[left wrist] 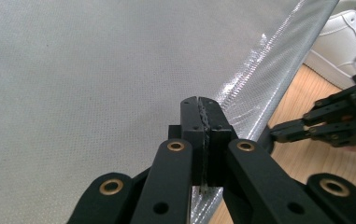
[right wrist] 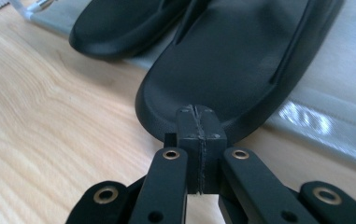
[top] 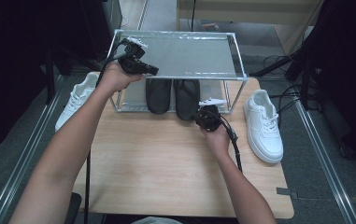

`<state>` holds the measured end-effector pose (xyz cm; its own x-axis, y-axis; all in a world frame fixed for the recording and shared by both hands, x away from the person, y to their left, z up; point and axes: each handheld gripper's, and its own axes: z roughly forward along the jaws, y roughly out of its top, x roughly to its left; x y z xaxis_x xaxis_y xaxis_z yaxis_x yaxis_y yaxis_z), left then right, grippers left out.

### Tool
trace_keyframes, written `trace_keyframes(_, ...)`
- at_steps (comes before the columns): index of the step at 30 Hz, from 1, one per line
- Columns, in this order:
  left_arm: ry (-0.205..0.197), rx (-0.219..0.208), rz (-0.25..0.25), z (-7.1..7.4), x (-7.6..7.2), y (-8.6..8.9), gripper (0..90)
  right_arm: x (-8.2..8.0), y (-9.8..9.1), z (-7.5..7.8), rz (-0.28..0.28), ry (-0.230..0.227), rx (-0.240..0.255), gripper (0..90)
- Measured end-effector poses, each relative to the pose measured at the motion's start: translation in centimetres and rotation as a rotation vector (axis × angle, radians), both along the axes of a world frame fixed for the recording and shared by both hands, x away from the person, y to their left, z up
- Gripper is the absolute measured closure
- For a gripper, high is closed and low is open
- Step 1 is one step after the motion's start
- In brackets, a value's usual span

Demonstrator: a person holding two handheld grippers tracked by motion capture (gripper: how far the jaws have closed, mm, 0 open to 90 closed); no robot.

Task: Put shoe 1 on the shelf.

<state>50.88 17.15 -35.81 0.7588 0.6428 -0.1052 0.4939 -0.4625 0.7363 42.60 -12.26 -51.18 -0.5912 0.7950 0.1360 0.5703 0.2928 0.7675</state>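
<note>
Centre of the high view: the right gripper [top: 207,116] sits at the heel of the right-hand black slipper [top: 188,99], which lies on the lower shelf of the shoe rack [top: 238,77] with its heel poking out over the wooden table [top: 166,163]. In the right gripper view the jaws are pressed flat together with nothing between them, tips just at the rim of that slipper's heel [right wrist: 241,60]; whether they touch it, I cannot tell. The second black slipper [top: 158,95] lies just beside it on the left, in the upper left of the right gripper view [right wrist: 119,25].

Up in the upper left of the high view, the left gripper [top: 140,65] hangs over the near left corner of the rack's grey top shelf [top: 185,53]. In its own view the jaws are likewise closed tight and empty above the mesh [left wrist: 96,70].

One white sneaker [top: 262,125] stands on the table at the right of the rack; another white sneaker [top: 78,98] sits at the left, past the table's edge.
</note>
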Motion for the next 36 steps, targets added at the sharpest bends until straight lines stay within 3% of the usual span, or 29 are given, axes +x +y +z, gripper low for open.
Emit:
trace_keyframes(7, -0.002, -0.009, 0.004, -0.1, 0.0, 0.0, 90.0, 1.3, 2.0, 0.0, 0.009, 0.001, -0.004, 90.0)
trace_keyframes(14, -0.005, -0.014, 0.005, -0.1, -0.1, 0.1, 90.0, 2.0, 2.6, -0.5, -0.005, 0.008, 0.051, 90.0)
trace_keyframes(18, -0.013, -0.018, 0.006, -0.1, -0.2, 0.1, 90.0, 1.7, 2.6, -0.4, -0.002, 0.020, 0.047, 90.0)
trace_keyframes(23, -0.006, -0.018, 0.017, 0.0, -0.1, 0.2, 88.3, 0.4, 2.4, 0.7, 0.035, 0.001, 0.030, 88.3)
trace_keyframes(26, 0.007, -0.038, 0.025, 0.2, -0.2, 0.4, 82.2, -0.5, 2.0, 1.4, 0.049, -0.001, 0.052, 86.4)
trace_keyframes(28, 0.034, -0.067, 0.022, 0.3, -0.3, 0.7, 72.1, -1.2, 1.7, 1.9, 0.066, -0.009, 0.066, 84.0)
trace_keyframes(30, 0.030, -0.077, 0.031, 0.5, -0.7, 0.9, 64.3, -2.0, 1.4, 2.4, 0.088, -0.016, 0.074, 80.5)
trace_keyframes(32, 0.032, -0.082, 0.010, 0.7, -1.4, 1.1, 59.5, -3.0, 0.7, 2.9, 0.104, -0.016, 0.095, 73.9)
trace_keyframes(35, 0.018, -0.050, -0.012, 0.9, -2.7, 1.2, 51.9, -4.0, -0.2, 3.3, 0.105, 0.010, 0.134, 63.7)
trace_keyframes(36, 0.014, -0.071, -0.013, 1.0, -3.6, 1.3, 49.8, -4.4, -0.5, 3.4, 0.107, 0.010, 0.143, 61.4)
